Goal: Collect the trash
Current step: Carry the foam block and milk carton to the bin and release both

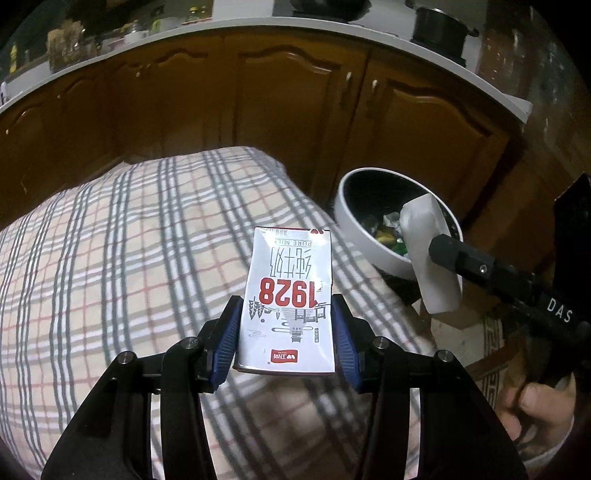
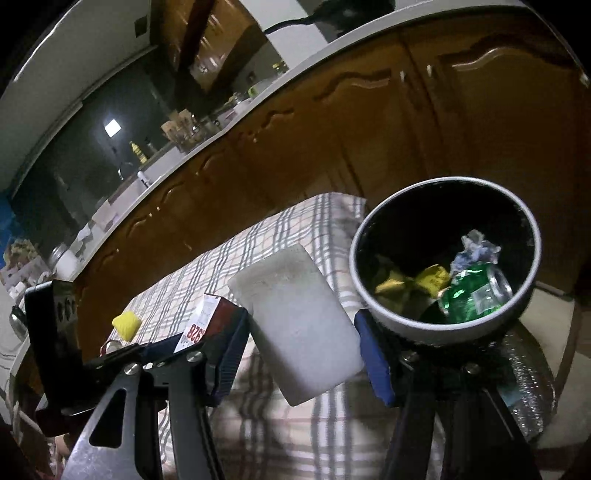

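Observation:
My left gripper (image 1: 286, 343) is shut on a white milk carton (image 1: 290, 295) with red "1928" print, held above the checked tablecloth (image 1: 129, 240). The carton (image 2: 195, 326) shows again at the left of the right wrist view. My right gripper (image 2: 299, 339) is shut on a white foam block (image 2: 299, 321), its blue pads pressing both sides. From the left wrist view the block (image 1: 428, 251) hangs over the near rim of the white trash bin (image 1: 354, 225). The bin (image 2: 406, 325) sits just right of the block and holds a green can, yellow scraps and crumpled paper.
Brown cabinet doors (image 1: 288, 110) under a white counter edge (image 1: 332, 26) stand behind the table. A yellow crumpled piece (image 2: 126, 325) lies on the cloth at left. A hand (image 1: 535, 402) grips the right tool. A clear plastic bottle (image 2: 528, 387) lies below the bin.

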`<action>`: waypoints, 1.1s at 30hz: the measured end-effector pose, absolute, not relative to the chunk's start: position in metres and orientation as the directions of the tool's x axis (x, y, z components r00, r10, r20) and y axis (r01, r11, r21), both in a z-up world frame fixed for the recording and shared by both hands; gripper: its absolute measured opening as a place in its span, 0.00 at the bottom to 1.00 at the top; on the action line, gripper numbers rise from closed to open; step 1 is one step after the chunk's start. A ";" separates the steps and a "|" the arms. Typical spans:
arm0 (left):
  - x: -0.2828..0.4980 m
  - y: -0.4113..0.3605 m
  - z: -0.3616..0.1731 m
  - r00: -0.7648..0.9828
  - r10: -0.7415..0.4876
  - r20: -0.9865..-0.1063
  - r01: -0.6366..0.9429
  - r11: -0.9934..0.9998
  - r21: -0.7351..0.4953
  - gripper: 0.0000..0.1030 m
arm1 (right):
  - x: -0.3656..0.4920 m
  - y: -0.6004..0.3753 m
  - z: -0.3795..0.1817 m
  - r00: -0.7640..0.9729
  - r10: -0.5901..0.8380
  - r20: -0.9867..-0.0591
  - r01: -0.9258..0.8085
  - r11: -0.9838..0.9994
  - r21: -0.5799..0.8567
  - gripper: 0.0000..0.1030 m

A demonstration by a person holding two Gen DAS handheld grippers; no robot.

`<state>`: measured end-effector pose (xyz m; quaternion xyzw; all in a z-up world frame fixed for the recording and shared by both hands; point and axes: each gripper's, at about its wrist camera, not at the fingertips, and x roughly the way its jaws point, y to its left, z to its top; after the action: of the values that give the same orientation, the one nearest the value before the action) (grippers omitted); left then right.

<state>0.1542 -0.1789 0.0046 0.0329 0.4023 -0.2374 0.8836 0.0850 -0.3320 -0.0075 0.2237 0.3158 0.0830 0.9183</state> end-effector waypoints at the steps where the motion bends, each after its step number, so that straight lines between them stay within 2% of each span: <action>1: 0.154 -0.183 0.005 0.563 -0.395 -0.726 0.452 0.882 -0.130 0.45 | 0.084 -0.335 -0.007 0.790 0.289 -0.541 -0.005 0.886 0.465 0.58; 33: 0.173 -0.262 0.019 0.538 -0.433 -0.723 0.554 0.828 -0.085 0.45 | 0.077 -0.413 -0.001 0.833 0.165 -0.529 0.122 0.876 0.466 0.58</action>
<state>0.1733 -0.2620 0.0190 0.0773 0.3890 -0.2824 0.8734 0.0771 -0.4130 -0.0008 0.2483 0.2890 0.0115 0.9245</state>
